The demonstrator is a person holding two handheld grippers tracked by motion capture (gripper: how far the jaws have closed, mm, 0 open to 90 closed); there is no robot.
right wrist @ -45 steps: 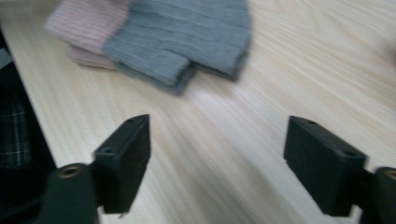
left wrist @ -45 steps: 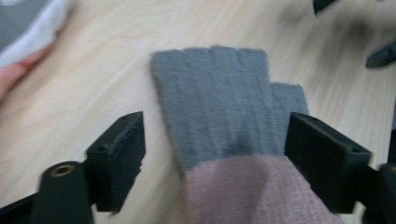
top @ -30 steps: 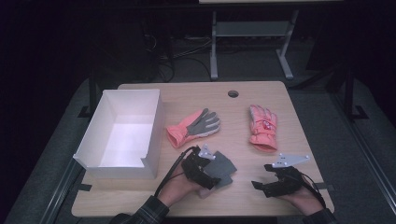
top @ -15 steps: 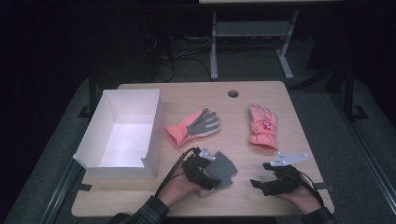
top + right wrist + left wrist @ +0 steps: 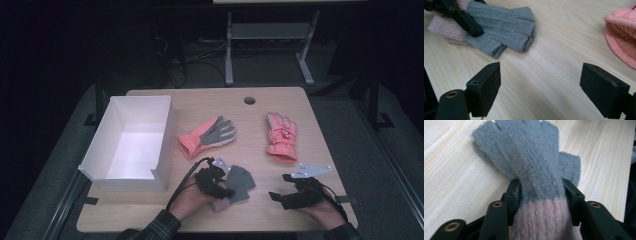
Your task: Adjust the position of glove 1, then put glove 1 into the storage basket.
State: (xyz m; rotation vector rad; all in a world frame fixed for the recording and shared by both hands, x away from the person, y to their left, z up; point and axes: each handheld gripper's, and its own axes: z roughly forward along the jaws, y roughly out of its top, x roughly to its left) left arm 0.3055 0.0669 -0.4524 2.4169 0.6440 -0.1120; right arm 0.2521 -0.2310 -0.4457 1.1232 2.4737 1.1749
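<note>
Left gripper jaws, just closing, are clamping the grey knit glove at its wrist near the table's front edge; keep that squeeze before lifting. Right gripper is waiting open

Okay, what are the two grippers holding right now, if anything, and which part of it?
The left gripper, its jaws just closing, clamps the grey knitted glove at the wrist, where grey meets the pink cuff. The right gripper is open over bare table and holds nothing.
</note>
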